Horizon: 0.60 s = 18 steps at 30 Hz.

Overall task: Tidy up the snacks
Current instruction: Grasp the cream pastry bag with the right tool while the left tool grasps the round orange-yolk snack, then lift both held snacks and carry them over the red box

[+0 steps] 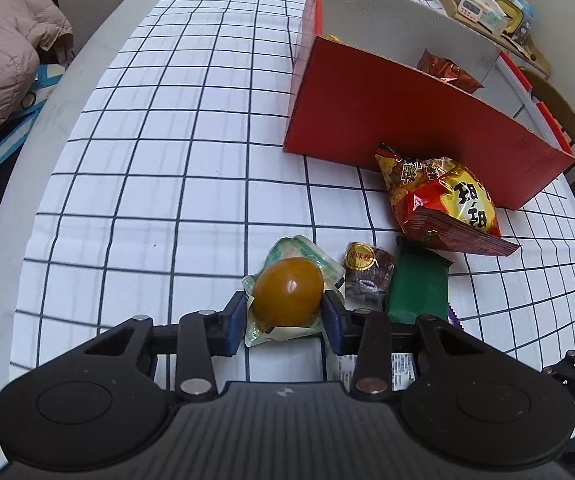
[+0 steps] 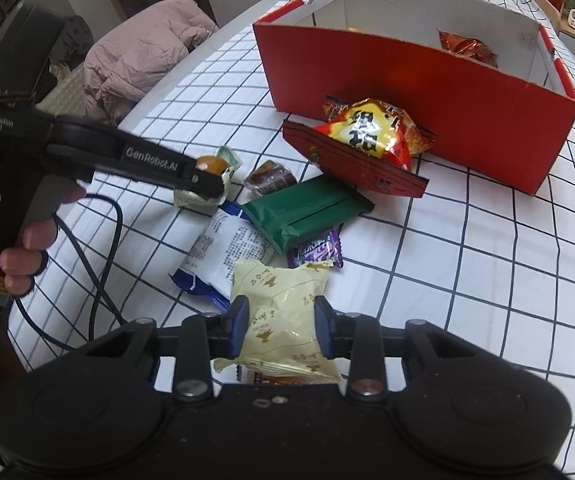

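My left gripper [image 1: 285, 314] is shut on a packed brown egg [image 1: 287, 298] lying on the checked tablecloth; both blue pads press its sides. From the right wrist view the same left gripper [image 2: 207, 184] shows at the egg packet [image 2: 211, 166]. My right gripper [image 2: 281, 330] is shut on a cream pastry packet [image 2: 283, 312]. Beside these lie a green packet [image 2: 307, 210], a small brown cake [image 1: 367, 276], a white and blue packet [image 2: 223, 258] and a purple packet [image 2: 317, 250]. A red and yellow snack bag [image 1: 447, 204] leans at the red box [image 1: 387, 116].
The open red box [image 2: 447, 92] holds a red foil bag [image 2: 467, 50]. A pink jacket [image 1: 3, 48] lies off the table's left edge. A wooden shelf [image 1: 487, 4] with small items stands at the far right. A black cable [image 2: 99, 280] trails across the cloth at the left.
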### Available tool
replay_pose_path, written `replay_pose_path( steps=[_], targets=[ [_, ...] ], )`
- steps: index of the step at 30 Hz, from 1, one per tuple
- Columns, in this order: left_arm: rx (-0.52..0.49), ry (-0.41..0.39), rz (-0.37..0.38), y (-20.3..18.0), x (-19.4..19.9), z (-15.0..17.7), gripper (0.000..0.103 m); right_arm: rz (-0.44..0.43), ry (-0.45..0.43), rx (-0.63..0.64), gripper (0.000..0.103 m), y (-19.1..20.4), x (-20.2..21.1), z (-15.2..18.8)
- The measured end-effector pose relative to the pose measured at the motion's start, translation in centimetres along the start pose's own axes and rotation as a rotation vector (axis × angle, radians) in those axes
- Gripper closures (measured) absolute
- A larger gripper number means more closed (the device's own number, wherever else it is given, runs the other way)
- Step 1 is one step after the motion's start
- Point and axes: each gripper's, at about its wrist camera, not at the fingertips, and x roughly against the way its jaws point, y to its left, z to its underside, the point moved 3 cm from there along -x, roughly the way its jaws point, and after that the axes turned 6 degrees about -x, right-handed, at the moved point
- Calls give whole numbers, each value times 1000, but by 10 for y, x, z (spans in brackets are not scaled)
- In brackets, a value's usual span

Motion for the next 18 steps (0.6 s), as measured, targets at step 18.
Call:
replay_pose_path(
  steps=[18],
  targets=[
    [64, -51, 36, 2, 57, 12, 64, -34, -117, -43, 76, -5, 57, -21]
  ],
)
